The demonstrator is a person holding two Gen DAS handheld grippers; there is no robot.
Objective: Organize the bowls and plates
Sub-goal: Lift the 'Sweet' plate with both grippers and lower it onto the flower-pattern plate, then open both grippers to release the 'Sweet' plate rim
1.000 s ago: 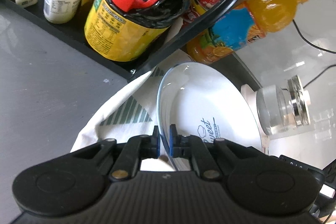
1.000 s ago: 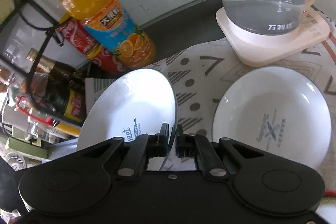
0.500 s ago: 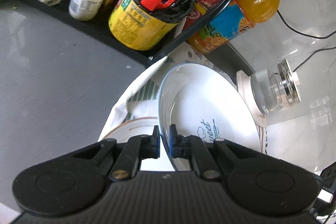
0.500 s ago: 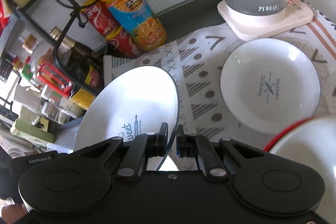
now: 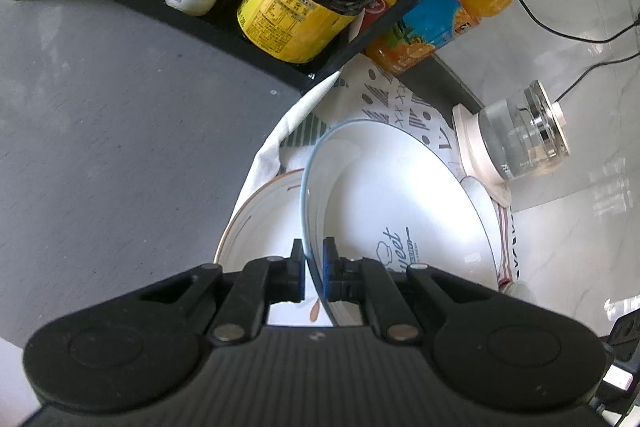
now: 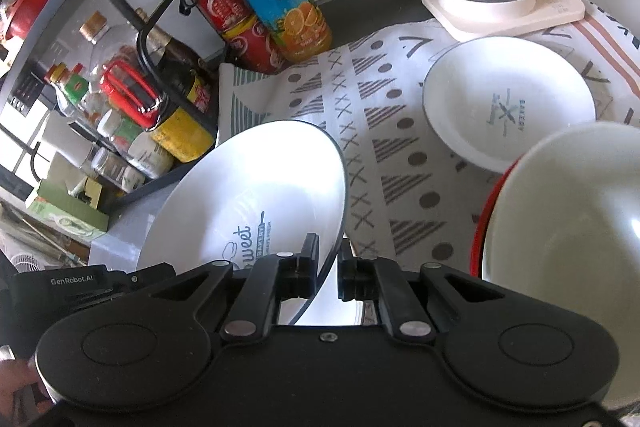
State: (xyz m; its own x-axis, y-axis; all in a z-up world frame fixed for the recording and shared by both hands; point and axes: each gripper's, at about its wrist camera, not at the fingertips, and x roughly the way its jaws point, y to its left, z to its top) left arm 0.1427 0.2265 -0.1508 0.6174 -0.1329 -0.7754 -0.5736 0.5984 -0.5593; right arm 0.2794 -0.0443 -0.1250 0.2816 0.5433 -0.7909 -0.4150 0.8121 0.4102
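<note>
Tongs [image 5: 313,267] [image 6: 329,269] gripping plate [image 5: 400,211], right view adds red-rimmed bowl [image 6: 568,211]

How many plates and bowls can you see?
4: "Sweet" plate held by both grippers, bakery plate near the kettle, red-rimmed bowl at right, gold-rimmed plate underneath. More may be hidden.
</note>
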